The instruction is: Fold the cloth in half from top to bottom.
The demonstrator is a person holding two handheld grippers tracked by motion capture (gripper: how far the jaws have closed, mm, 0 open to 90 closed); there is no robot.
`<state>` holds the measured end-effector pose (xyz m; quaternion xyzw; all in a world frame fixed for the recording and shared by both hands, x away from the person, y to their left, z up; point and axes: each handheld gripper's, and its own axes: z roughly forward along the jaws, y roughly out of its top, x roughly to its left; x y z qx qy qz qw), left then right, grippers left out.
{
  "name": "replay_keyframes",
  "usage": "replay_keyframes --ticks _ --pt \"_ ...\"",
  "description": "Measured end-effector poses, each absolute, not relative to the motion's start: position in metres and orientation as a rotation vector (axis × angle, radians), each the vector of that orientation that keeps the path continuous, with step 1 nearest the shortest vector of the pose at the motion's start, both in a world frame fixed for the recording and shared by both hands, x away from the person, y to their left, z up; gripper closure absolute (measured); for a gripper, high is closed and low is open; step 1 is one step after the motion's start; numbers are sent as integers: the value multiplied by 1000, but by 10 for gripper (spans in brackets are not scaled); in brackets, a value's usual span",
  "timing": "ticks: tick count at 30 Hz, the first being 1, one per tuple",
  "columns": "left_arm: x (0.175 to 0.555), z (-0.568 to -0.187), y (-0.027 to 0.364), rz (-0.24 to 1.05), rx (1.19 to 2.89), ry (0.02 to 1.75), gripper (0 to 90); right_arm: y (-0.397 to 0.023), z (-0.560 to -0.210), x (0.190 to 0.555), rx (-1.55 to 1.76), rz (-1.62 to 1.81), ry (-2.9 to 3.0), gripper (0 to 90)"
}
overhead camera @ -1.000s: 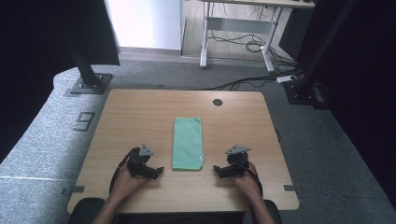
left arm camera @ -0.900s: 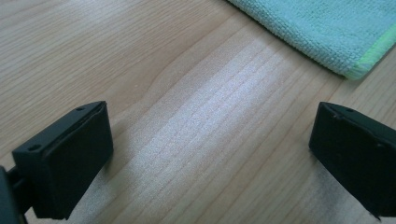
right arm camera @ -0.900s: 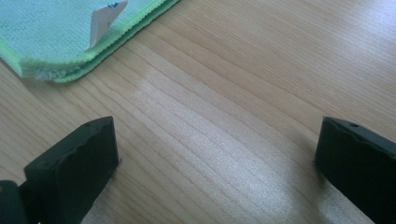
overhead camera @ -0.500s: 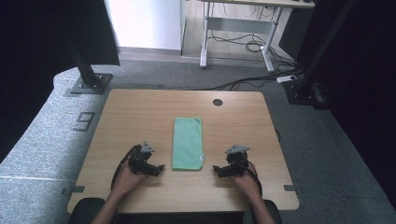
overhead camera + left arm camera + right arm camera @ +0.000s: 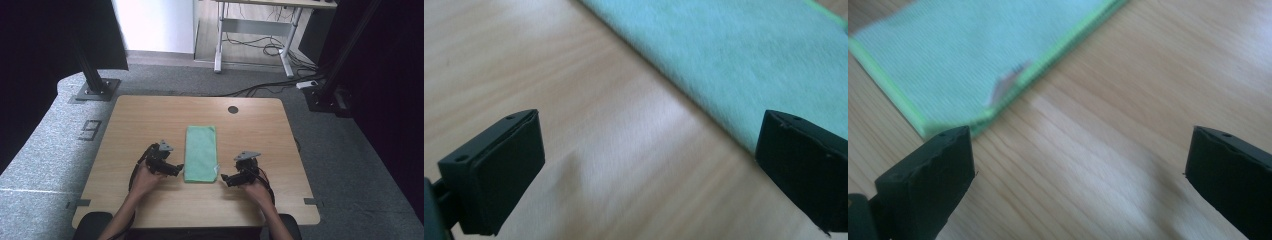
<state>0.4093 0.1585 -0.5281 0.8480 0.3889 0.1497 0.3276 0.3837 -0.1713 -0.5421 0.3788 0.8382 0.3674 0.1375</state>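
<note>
A folded green cloth lies lengthwise in the middle of the wooden table. My left gripper rests low at the cloth's near left corner, jaws wide apart and holding nothing. In the left gripper view the cloth reaches the right jaw's tip. My right gripper sits open just right of the near right corner. In the right gripper view the cloth shows a bright green hem and a small white tag, ending by the left jaw.
A round cable hole sits near the table's far edge. Black stand bases rest on the grey floor at the far left and far right. A desk frame with cables stands beyond.
Both grippers have stayed almost still at the cloth's near corners; the cloth has not moved.
</note>
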Motion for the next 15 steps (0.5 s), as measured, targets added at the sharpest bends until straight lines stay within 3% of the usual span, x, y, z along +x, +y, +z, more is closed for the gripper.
replay_keyframes --ticks 15 --pt "459 -532 134 476 2201 1077 0 -128 -538 409 1047 1022 2460 0"
